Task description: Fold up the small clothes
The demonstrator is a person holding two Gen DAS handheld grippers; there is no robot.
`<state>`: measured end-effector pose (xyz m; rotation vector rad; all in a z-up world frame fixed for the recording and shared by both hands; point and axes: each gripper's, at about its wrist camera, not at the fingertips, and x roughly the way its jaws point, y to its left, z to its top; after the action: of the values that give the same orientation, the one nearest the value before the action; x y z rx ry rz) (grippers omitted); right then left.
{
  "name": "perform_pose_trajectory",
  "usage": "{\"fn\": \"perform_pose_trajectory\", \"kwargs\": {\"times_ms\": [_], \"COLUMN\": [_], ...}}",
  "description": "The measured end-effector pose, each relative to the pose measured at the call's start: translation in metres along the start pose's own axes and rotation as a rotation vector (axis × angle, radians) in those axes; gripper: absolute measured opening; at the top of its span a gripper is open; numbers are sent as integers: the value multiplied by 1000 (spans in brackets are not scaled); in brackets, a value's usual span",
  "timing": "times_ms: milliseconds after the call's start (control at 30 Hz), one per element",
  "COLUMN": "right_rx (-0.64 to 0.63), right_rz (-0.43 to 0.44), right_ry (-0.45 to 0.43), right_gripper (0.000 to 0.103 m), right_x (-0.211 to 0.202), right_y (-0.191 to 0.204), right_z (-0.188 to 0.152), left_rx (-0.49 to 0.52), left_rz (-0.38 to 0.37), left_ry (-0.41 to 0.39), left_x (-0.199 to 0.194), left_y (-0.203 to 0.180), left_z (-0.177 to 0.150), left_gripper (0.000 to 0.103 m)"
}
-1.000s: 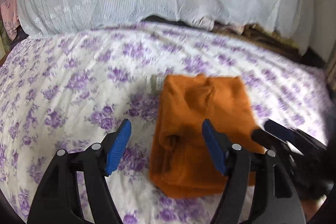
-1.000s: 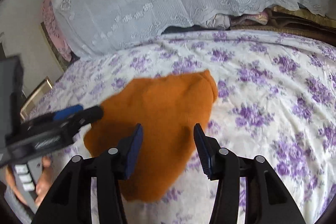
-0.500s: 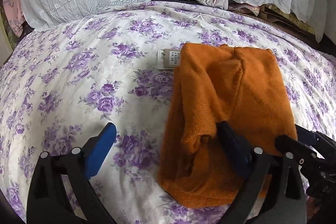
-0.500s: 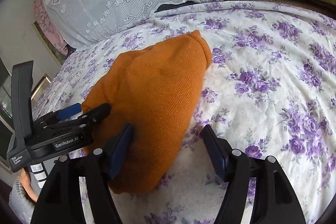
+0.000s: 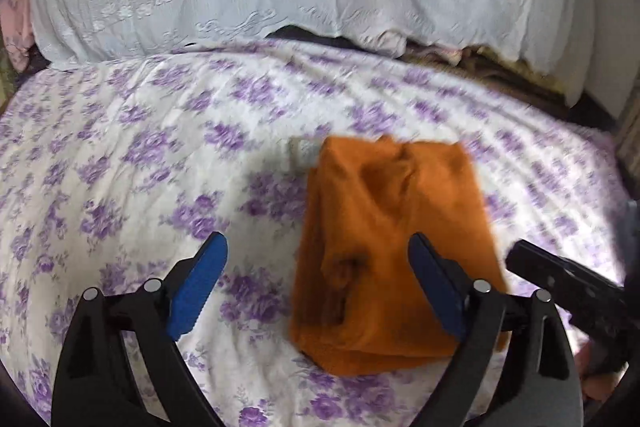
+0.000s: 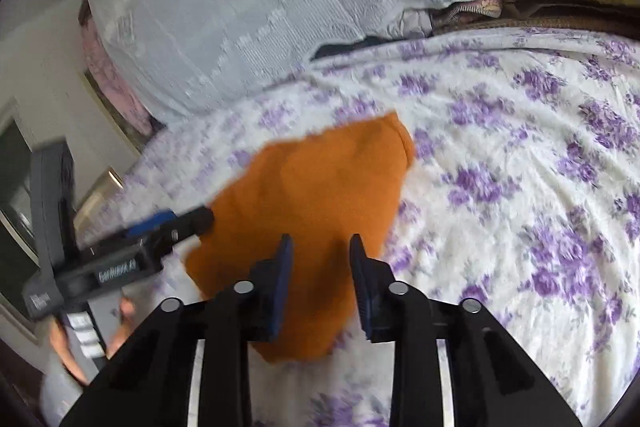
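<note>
Lying folded on one flowered bedspread is one orange garment. Left gripper: spread wide, closing, grasping nothing. Right gripper: narrowing above the garment, pads not pressing cloth.

left gripper: pulled back off orange garment, jaws closing slightly, nothing between | right gripper: lifted clear, jaws closing, narrower than before | garment: flatter on bed
</note>
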<state>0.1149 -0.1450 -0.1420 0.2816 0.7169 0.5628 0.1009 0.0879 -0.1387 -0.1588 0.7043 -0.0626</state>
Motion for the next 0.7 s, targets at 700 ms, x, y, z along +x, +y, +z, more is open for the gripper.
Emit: {"fn": "perform_pose_trajectory", "kwargs": {"times_ms": [700], "right_rx": [419], "right_rz": [149], "right_ry": [33], "right_gripper": [3], "right_x": [85], "right_y": [-94], "right_z": [49], "left_rx": [-102], "left_rz": [-29], "left_ry": [198], "left_x": [98], "left_y": [18], "left_z": [15], "left_gripper": [98]}}
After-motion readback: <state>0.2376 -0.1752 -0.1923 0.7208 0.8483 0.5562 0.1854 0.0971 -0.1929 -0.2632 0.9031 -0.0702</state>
